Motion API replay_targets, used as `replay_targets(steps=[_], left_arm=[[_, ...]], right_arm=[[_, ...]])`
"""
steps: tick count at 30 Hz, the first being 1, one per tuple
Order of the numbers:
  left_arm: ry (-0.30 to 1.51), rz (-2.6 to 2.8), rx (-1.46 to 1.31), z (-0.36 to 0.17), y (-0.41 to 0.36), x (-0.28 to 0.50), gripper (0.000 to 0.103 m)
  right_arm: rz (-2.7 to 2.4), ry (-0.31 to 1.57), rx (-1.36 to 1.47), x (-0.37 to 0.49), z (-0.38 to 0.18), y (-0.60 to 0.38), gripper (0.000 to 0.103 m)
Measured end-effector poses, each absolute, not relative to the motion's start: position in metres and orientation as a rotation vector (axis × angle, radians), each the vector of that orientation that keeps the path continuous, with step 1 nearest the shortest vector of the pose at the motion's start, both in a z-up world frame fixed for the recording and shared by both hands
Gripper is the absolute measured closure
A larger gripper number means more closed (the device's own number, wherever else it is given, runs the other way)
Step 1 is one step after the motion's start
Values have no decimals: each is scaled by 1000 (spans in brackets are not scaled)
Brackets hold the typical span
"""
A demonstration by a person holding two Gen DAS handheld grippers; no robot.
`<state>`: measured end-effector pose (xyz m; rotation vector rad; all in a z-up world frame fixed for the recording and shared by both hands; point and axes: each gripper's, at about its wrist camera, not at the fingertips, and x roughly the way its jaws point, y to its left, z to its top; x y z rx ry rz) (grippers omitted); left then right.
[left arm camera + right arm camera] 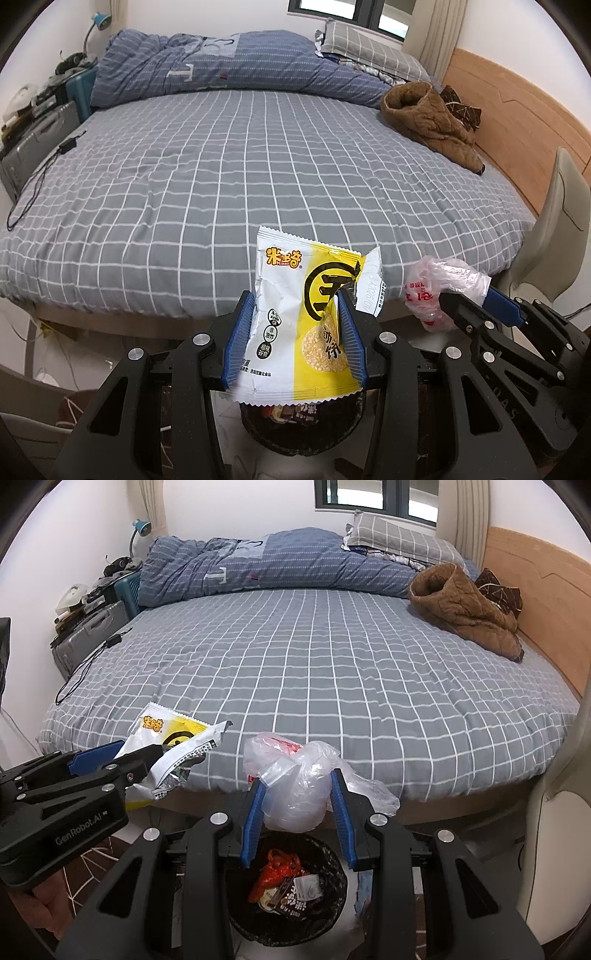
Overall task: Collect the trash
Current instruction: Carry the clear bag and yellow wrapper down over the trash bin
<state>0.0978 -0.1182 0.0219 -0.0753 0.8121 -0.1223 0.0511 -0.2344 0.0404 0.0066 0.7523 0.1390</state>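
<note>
My left gripper (295, 299) is shut on a white and yellow snack wrapper (291, 317), held upright above a black-lined trash bin (354, 413). My right gripper (298, 777) is shut on a crumpled clear plastic bag (295, 794), held above the same bin (332, 908), which holds several wrappers and a red bag. The right gripper with the bag (436, 284) shows at the right of the left wrist view. The left gripper with the wrapper (173, 738) shows at the left of the right wrist view.
A bed with a grey checked sheet (221, 177) fills the view ahead. On it lie a folded blue quilt (229, 62), a brown jacket (428, 118) and a black cable (48, 166). Suitcases (33, 144) stand at the left; a beige chair (554, 221) at the right.
</note>
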Motion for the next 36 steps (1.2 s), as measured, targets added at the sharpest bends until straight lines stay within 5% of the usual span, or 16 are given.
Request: replay_targets(steps=[36], left_arm=[[1027,-151,-63,-144,-126,95,58]], right_arm=[[85,983,69,53,-111,-261,70]])
